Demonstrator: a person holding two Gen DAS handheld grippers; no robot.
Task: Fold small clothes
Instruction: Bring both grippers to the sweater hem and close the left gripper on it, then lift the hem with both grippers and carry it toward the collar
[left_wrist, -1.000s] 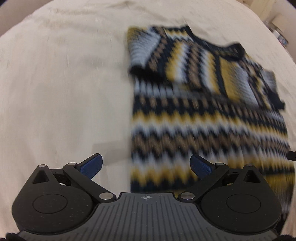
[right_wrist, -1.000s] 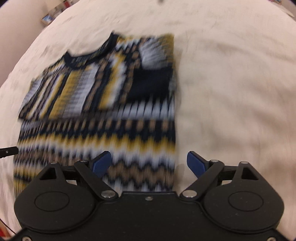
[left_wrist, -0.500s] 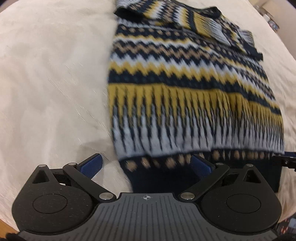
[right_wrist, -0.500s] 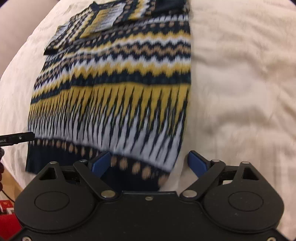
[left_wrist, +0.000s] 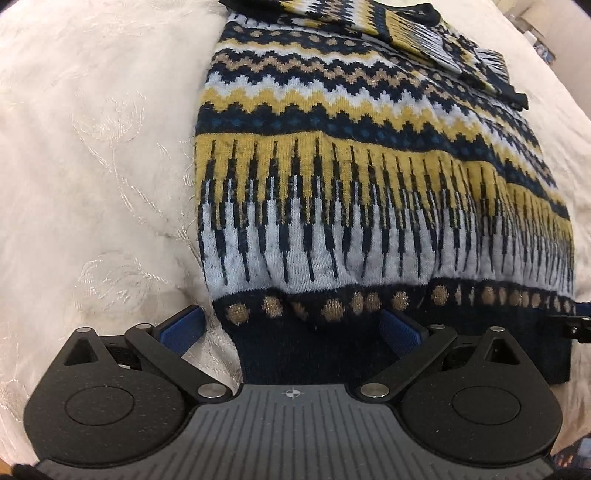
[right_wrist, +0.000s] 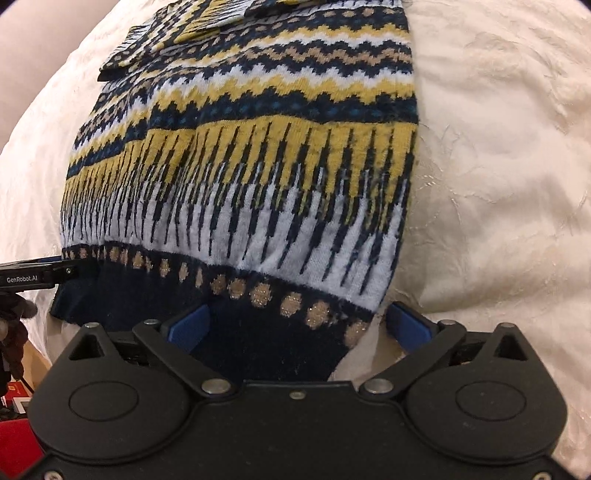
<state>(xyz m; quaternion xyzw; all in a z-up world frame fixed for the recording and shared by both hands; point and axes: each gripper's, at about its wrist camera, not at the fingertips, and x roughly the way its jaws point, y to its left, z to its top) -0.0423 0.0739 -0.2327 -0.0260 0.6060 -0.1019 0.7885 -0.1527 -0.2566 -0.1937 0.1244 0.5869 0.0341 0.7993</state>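
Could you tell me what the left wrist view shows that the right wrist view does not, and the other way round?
Only the left wrist view shows the left gripper open around the sweater's left hem corner.

Only the right wrist view shows the right gripper, its jaws just opened wider, around the right hem corner, and a red object beyond the bed's edge.

Both show the patterned sweater flat on the cream bedspread, sleeves folded in at the far end.

Right gripper (right_wrist: 297, 325) over the sweater's hem

Blue fingers (right_wrist: 190, 326) have just been opening, straddling the patterned sweater (right_wrist: 258, 166) corner on the cream bedspread (right_wrist: 498, 166).
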